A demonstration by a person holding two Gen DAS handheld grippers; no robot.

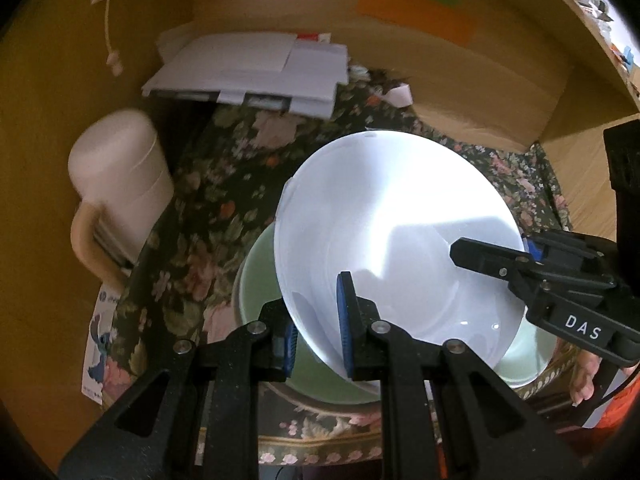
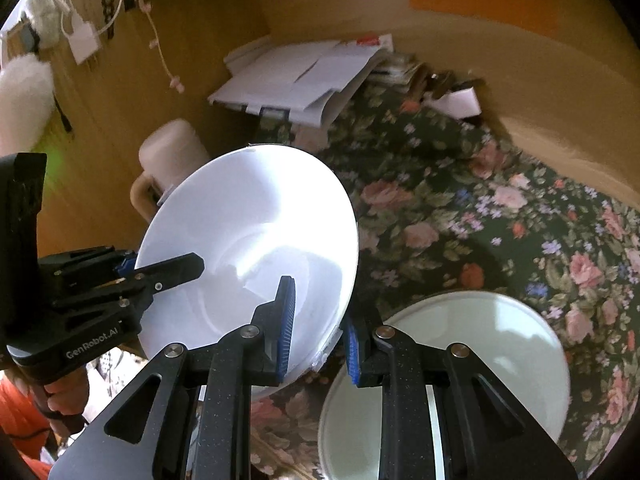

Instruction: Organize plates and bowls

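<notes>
A large white bowl [image 1: 400, 220] hangs tilted, held by its rim from two sides. My left gripper [image 1: 318, 336] is shut on the near rim, one blue pad inside the bowl and one outside. My right gripper [image 1: 492, 258] is shut on the opposite rim at the right. The right wrist view shows the same white bowl [image 2: 256, 232], with my right gripper [image 2: 320, 340] clamped on its edge and my left gripper [image 2: 160, 270] gripping the far side. A pale green bowl [image 1: 260, 280] sits on the floral cloth just under the white one. In the right wrist view this green bowl [image 2: 500, 360] lies to the right.
A floral cloth [image 2: 460, 208] covers the surface. A stack of white papers [image 1: 248, 72] lies at the back, and a cream lidded jug [image 1: 116, 184] with a handle stands at the left. Wooden walls [image 1: 460, 80] close in the back and sides. A hand [image 2: 60, 396] holds the left gripper.
</notes>
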